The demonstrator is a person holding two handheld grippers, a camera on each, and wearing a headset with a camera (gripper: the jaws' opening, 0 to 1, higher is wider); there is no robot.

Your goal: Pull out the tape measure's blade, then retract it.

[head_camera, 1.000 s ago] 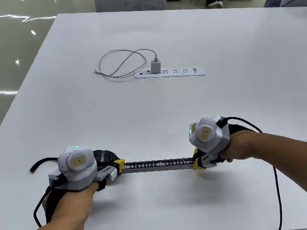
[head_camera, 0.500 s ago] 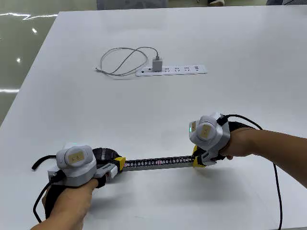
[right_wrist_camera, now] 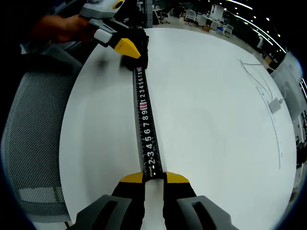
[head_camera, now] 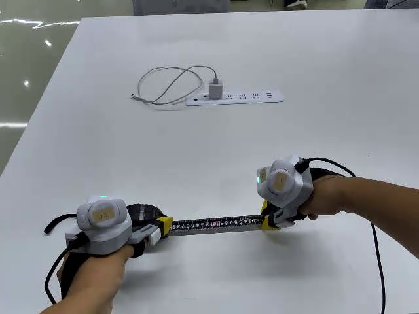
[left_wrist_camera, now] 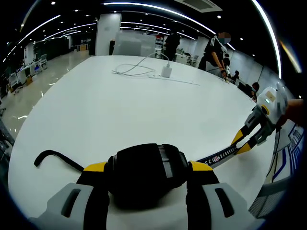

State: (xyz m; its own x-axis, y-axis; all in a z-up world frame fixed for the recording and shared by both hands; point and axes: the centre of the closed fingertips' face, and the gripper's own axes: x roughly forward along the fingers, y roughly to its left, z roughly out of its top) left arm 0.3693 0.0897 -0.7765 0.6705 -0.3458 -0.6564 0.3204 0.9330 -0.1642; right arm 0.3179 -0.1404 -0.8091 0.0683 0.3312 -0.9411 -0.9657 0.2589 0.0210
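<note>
Your left gripper (head_camera: 154, 231) clamps the tape measure's case (left_wrist_camera: 145, 173) on the worktop (head_camera: 216, 157); your right gripper (right_wrist_camera: 154, 178) pinches the blade (right_wrist_camera: 143, 120) tip. The blade runs straight between them, so retracting means moving right toward left.

Wide white workbench (head_camera: 327, 59); glossy pale-green floor (head_camera: 26, 59) to its left, catching streaks of ceiling light. Far on the bench lies a white power strip (head_camera: 239, 97) with a charger (head_camera: 215, 88) plugged in and a grey cable (head_camera: 167, 82) looped to its left. Dark open hall: long ceiling light strips (left_wrist_camera: 144, 5), white pillar (left_wrist_camera: 106, 33) at the far end, people (left_wrist_camera: 214, 50) standing far right, grey mesh chair (right_wrist_camera: 33, 143) beside the bench edge.
</note>
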